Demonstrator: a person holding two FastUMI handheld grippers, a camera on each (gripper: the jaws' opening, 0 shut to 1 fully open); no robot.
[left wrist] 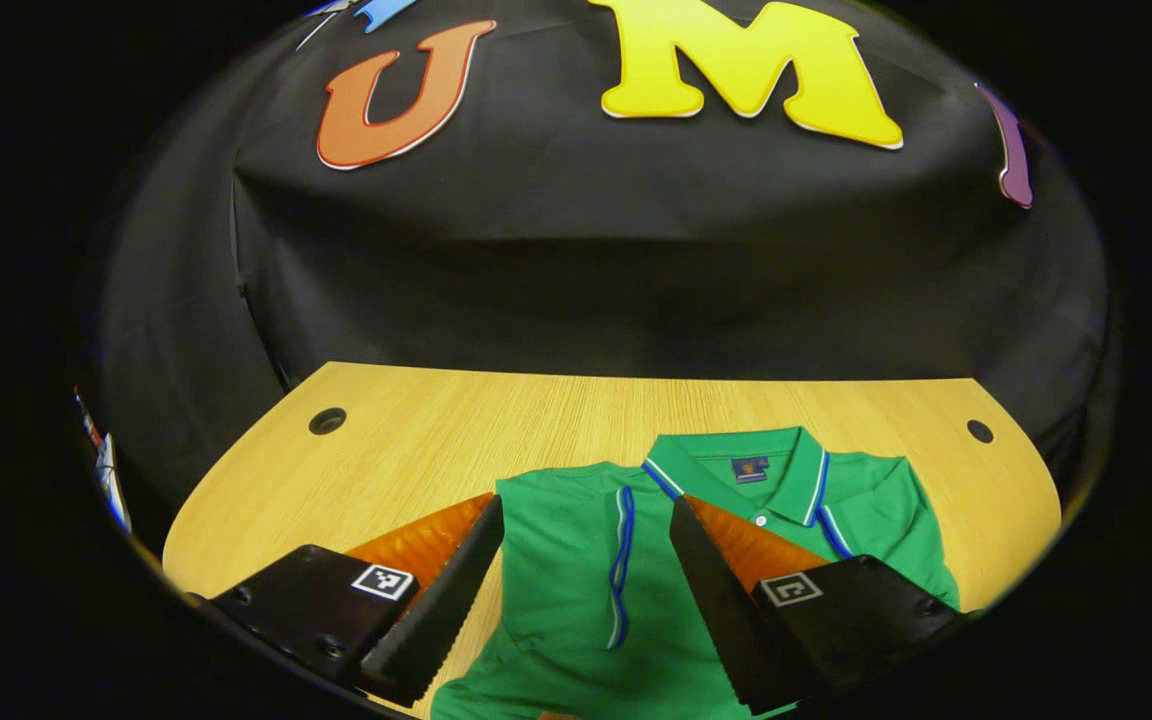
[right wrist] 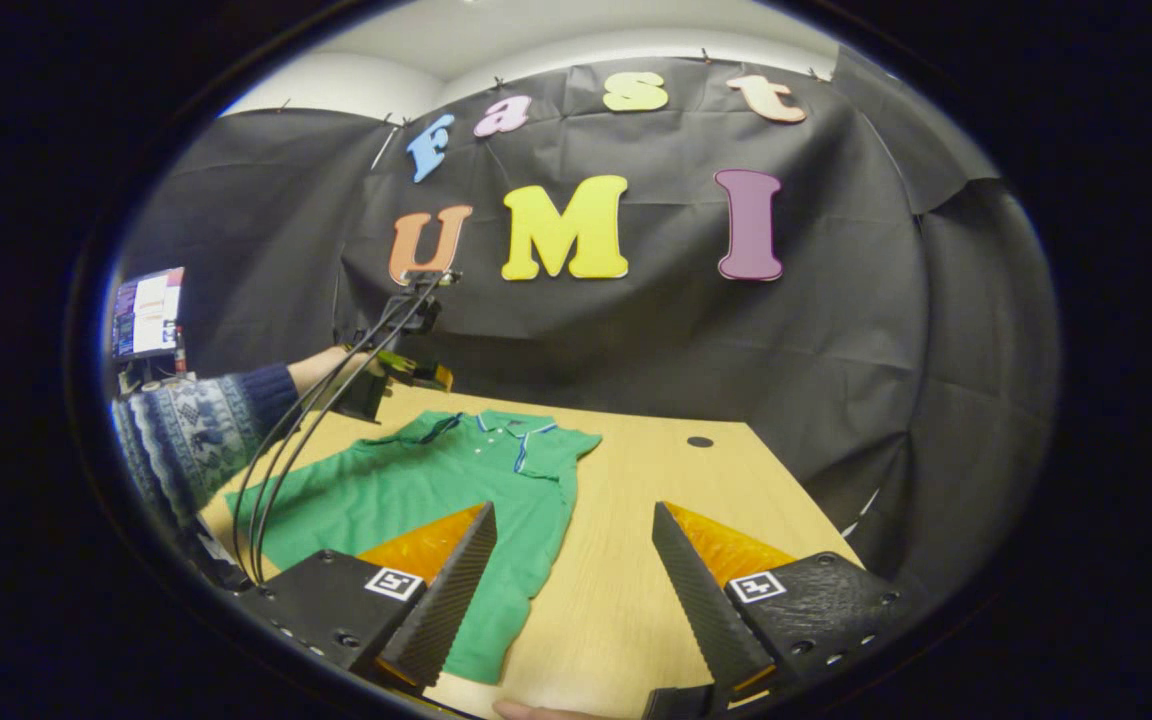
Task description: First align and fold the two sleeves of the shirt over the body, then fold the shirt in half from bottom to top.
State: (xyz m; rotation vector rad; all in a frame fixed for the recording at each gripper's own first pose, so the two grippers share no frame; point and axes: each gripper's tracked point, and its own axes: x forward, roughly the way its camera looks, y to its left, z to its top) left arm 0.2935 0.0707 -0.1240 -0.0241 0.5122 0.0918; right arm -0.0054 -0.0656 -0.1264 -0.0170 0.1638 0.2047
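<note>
The green short-sleeved polo shirt with blue-and-white trim (left wrist: 586, 560) lies flat on the light wooden table (left wrist: 416, 440), collar toward the black cloth wall. In the left gripper view, the left gripper (left wrist: 586, 600) hangs just above the shirt with its jaws spread wide and nothing between them; the shirt's body lies directly ahead of and below the gap. One sleeve is folded over the chest, its striped cuff running lengthwise between the two fingers. The collar (left wrist: 746, 470) sits ahead and slightly toward the right finger, and the other sleeve spreads out beyond that finger.

In the right gripper view, the right gripper (right wrist: 571, 590) is also wide open and empty, held over bare table beside the shirt. The shirt (right wrist: 416, 490) lies ahead and to the left of it, with the hem partly behind the left finger. Farther off, past the shirt's collar end, a person's hand in a patterned knit sleeve (right wrist: 196, 430) holds the other gripper above the garment, with black cables (right wrist: 306, 440) trailing from it.
</note>
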